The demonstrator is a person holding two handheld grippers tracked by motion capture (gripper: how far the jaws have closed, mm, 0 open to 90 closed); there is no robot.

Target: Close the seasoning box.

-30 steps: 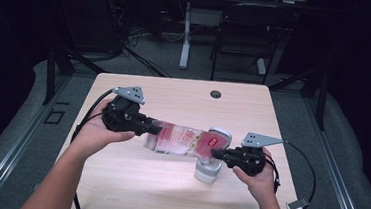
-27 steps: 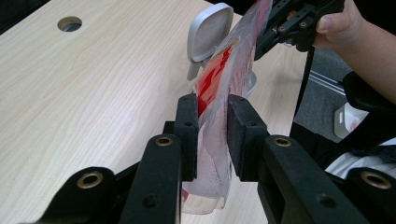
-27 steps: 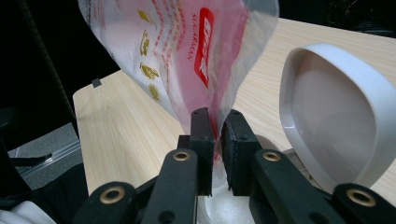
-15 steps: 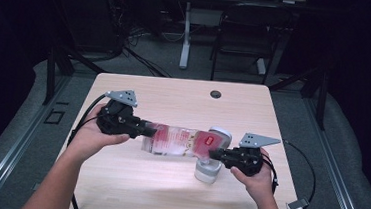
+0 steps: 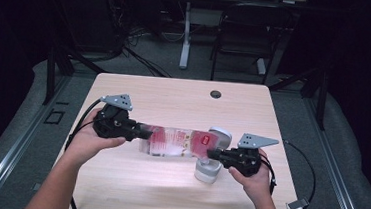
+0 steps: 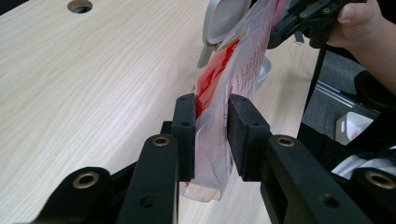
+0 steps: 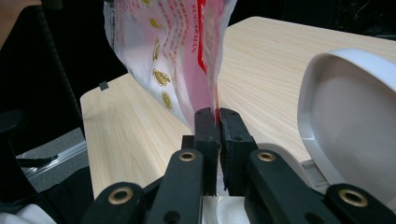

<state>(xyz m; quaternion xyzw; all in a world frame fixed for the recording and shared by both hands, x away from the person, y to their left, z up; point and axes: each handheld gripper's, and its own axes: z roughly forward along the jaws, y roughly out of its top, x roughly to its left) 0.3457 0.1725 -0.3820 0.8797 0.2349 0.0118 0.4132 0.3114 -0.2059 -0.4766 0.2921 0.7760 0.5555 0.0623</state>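
Note:
A clear plastic bag with red print hangs stretched just above the wooden table, held at both ends. My left gripper is shut on its left end; in the left gripper view the crumpled film fills the gap between the pads, which have eased slightly wider. My right gripper pinches the bag's right end, its jaws having just been closing; in the right gripper view the pads press a thin edge of the bag. A white device with a raised lid stands right beside the right gripper.
A round cable hole sits near the table's far edge. The white device's open lid rises close on one side of the right jaws. A cable trails off the table's right edge. A chair stands beyond the table.
My left hand has drifted left and down a little, pulling the bag out longer and flatter. The right hand has kept its place beside the white device.

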